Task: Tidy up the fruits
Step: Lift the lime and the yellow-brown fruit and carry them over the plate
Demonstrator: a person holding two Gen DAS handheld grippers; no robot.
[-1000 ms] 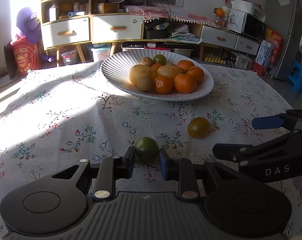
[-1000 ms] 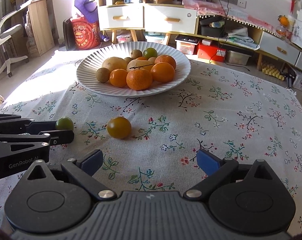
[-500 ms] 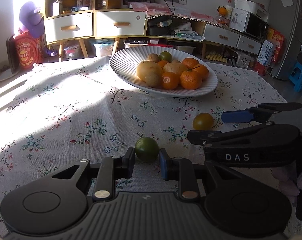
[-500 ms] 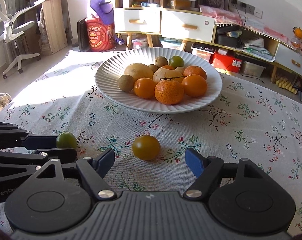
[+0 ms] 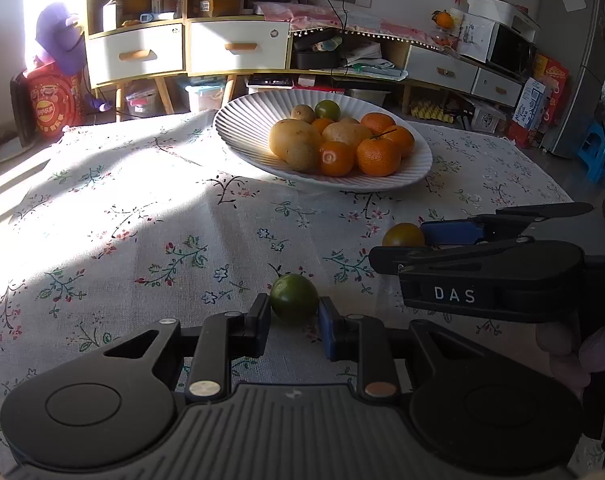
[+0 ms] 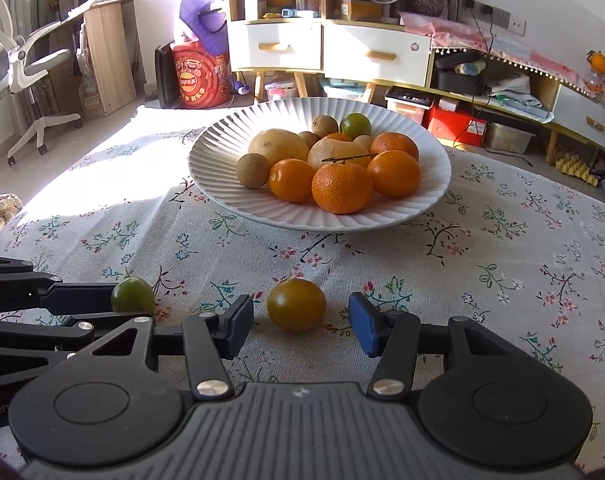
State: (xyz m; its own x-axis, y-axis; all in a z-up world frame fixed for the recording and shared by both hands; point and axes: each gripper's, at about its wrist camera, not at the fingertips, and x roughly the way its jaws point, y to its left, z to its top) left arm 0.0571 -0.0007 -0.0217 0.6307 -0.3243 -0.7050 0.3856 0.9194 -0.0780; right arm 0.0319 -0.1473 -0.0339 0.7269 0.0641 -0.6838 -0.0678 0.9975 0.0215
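With two small fruits left on the tablecloth (image 6: 522, 280) and the rest heaped on the white plate (image 6: 434, 168), we judge the step in hand to be the pickup of both at once. Our left gripper (image 5: 294, 320) has its fingers drawn in around the green fruit (image 5: 294, 298); they look to be touching its sides, so we take it as gripped, though the fruit sits at the very tips. Our right gripper (image 6: 301, 322) is partly open, with clear cloth showing on both sides of the yellow-green fruit (image 6: 296, 304), which lies between its tips and near their ends.

To do this well, we should push the right gripper a little farther forward so the fruit sits deeper between the blue pads (image 6: 362, 326), then close slowly and evenly; a round fruit caught only at the tips is likely to squirt out forward. We should squeeze just enough to hold, since the skin looks soft. On the left, we lift straight up before carrying across, and we set each fruit into the bare near side of the plate so the pile is not knocked.
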